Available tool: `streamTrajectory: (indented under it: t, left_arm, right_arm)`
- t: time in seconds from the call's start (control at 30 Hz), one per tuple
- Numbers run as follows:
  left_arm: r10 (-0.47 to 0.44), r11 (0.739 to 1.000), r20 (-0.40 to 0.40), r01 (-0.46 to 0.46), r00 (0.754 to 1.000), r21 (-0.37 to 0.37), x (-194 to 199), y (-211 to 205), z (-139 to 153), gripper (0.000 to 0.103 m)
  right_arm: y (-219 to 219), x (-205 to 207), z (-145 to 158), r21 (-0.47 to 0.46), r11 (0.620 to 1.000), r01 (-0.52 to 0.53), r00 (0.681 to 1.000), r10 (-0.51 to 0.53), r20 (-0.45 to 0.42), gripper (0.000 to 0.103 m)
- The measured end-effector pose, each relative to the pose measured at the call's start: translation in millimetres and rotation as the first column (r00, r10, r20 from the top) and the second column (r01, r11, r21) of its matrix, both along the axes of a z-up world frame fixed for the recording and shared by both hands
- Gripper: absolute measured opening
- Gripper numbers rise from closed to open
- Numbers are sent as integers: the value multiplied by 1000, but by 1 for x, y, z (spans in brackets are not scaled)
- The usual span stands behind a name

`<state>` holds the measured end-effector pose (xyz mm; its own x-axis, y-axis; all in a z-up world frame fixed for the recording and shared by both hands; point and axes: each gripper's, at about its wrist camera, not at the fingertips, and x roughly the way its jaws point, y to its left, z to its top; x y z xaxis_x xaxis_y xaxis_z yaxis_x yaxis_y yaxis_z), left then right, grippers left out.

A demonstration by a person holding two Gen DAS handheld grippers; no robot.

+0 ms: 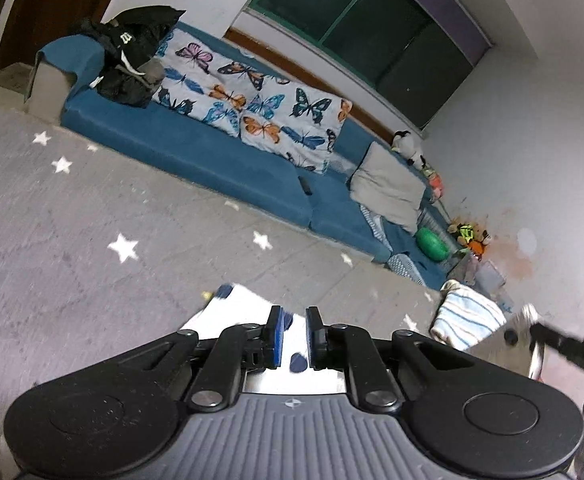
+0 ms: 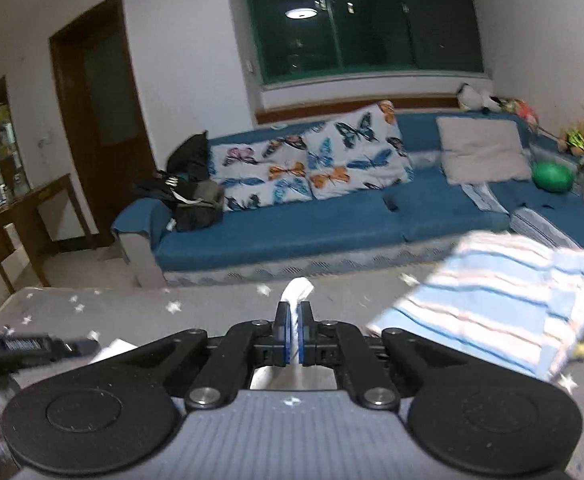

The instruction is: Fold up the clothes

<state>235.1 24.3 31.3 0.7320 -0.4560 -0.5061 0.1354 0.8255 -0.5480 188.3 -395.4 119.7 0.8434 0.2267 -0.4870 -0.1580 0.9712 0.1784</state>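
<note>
Our right gripper [image 2: 294,334] pinches a fold of white cloth with dark blue spots [image 2: 298,290] above the grey star-patterned carpet [image 2: 212,312]; our left gripper [image 1: 294,338] hangs over the same cloth [image 1: 248,312], jaws slightly apart, gripping nothing; a blue-and-white striped towel [image 2: 496,300] lies just right, before the blue sofa [image 2: 292,232]

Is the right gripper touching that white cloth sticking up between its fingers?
Touching. In the right wrist view the right gripper has its blue pads closed together on the white cloth, which pokes up from between them with no gap visible.
</note>
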Motion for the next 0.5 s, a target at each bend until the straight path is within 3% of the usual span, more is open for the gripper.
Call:
streamTrajectory:
  t: [0.13,0.27,0.5]
  left_arm:
    - [9,999,1,-9,1000,40,-5,6,2,13]
    - [25,996,13,-26,1000,86,-3,15,6,14]
    - [67,985,-22,-63,997,160,10,10,-5,14]
  right_arm:
    - [18,20,-8,57,995,-81,996,83,-35,20]
    - [17,27,-18,69,993,-100,991,105,-82,20]
    - [-3,44,-63,-62,996,-67,968,49,-248,20]
